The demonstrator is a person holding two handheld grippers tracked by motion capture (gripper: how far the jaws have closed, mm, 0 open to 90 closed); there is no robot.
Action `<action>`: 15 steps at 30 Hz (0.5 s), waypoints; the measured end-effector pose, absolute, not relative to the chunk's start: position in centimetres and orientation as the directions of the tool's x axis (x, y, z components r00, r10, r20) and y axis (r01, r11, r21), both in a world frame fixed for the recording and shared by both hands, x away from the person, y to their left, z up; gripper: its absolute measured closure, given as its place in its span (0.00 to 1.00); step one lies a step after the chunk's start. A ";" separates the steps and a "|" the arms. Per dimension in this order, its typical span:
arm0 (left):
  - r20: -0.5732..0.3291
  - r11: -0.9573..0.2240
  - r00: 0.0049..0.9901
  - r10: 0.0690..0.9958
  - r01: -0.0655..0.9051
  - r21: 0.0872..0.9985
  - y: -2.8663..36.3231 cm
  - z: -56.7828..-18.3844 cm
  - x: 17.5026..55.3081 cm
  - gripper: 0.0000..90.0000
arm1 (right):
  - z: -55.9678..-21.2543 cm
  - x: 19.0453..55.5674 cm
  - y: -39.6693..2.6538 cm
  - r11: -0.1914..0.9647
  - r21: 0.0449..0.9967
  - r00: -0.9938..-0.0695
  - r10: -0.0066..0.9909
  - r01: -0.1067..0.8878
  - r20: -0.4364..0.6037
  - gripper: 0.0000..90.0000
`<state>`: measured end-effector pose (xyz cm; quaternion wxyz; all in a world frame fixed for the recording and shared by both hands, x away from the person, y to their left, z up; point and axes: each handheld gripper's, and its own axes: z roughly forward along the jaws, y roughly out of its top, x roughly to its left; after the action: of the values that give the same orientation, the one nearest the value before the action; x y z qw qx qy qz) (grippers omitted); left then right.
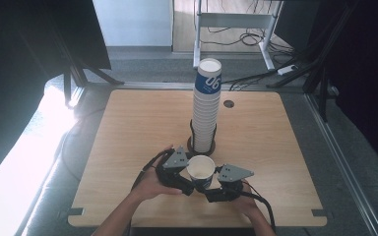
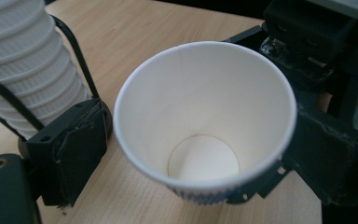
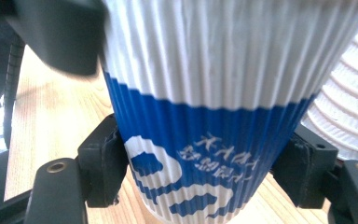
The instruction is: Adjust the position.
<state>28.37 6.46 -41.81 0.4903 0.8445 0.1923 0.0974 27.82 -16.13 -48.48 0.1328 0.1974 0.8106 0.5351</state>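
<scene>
Right claw point(image 1: 211, 186) grips our paper cup point(image 1: 200, 170) near the far stack point(image 1: 206, 105); left claw point(image 1: 186, 173) stands open beside it. Handover step; next, we carry it clear.

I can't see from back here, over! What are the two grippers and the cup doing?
Right gripper shut on blue-and-white ribbed paper cup. Left gripper open, jaws off the cup. Tall stack of paper cups in black wire holder close behind.
</scene>
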 end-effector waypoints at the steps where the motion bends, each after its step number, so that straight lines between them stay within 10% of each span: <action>1: -0.047 -0.420 0.909 0.413 0.236 0.876 6.8 -41.8 28.2 0.10 | -48.5 27.8 -16.2 0.345 0.922 -0.885 0.465 0.174 -0.007 0.30; 15: -0.084 -0.294 0.811 0.579 0.304 0.906 9.7 -43.8 26.8 0.12 | -48.1 27.8 -17.8 0.301 0.935 -0.851 0.525 0.187 0.002 0.30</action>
<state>26.78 9.66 -43.77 0.5249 0.7936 0.2783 0.1311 27.85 -17.83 -48.06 0.1542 0.2248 0.7917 0.5467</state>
